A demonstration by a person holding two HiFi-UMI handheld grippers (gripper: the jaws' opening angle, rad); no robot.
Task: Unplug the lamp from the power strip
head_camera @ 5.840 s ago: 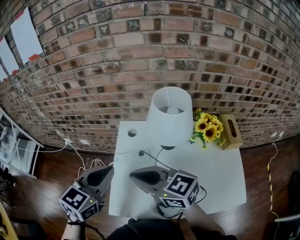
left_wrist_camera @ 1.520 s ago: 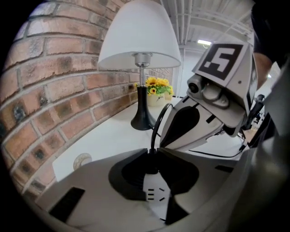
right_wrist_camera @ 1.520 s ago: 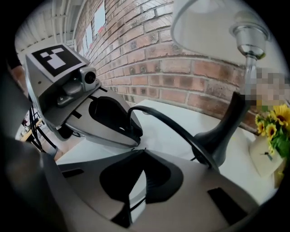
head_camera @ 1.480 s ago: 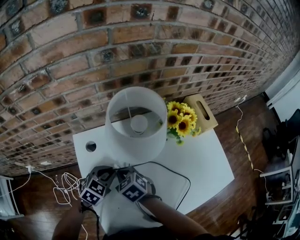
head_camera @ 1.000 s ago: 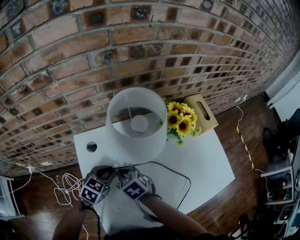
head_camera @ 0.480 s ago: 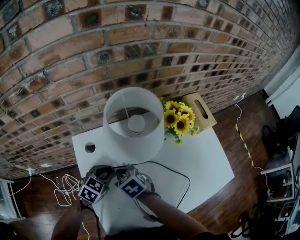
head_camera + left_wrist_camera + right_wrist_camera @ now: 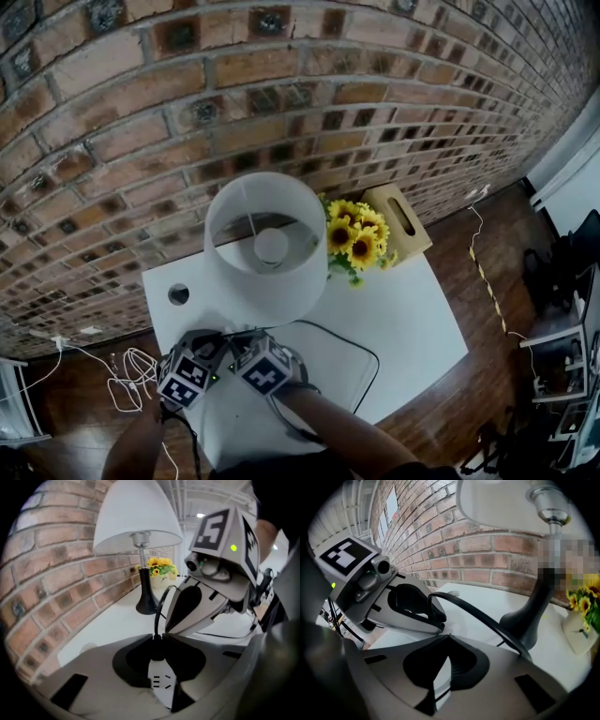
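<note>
Two grippers meet beside a white lamp on a table: the left gripper clamps the power strip, the right gripper pinches the black plug.

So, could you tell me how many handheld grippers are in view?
2: the left gripper clamps the white power strip at the white table's near-left edge; the right gripper, beside it, grips the black plug.

One white table with one round hole. One lamp, one black cord, one plug, one power strip. One bunch of sunflowers, one wooden box. Two grippers: one left gripper, one right gripper.
</note>
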